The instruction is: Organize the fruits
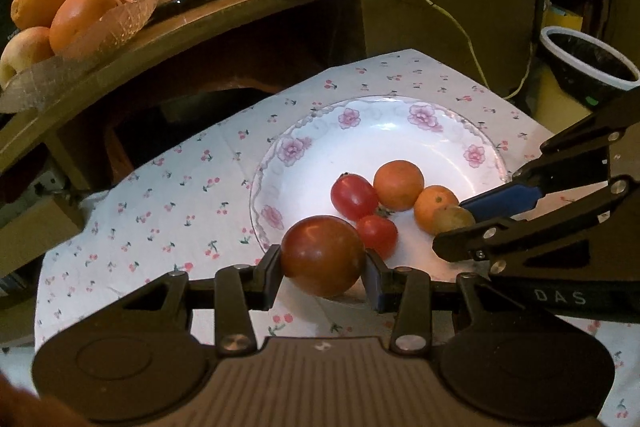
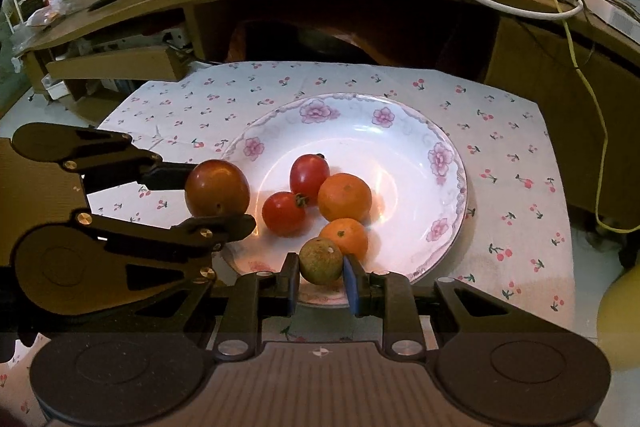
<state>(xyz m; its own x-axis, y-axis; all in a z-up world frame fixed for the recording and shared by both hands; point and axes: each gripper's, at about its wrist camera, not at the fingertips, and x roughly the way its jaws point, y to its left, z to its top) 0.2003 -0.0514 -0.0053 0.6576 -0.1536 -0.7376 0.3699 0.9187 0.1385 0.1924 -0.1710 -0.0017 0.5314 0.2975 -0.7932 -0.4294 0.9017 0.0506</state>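
Gripping a dark red tomato (image 1: 322,255) over the plate's (image 1: 404,131) near-left rim, the left tool (image 1: 322,269) has its pads pressed on both sides of it. The right tool (image 2: 321,277) pinches a small greenish fruit (image 2: 321,261) at the near rim. Two red tomatoes (image 1: 354,195) and two oranges (image 1: 398,185) lie in the plate, mid-cloth (image 1: 172,195).
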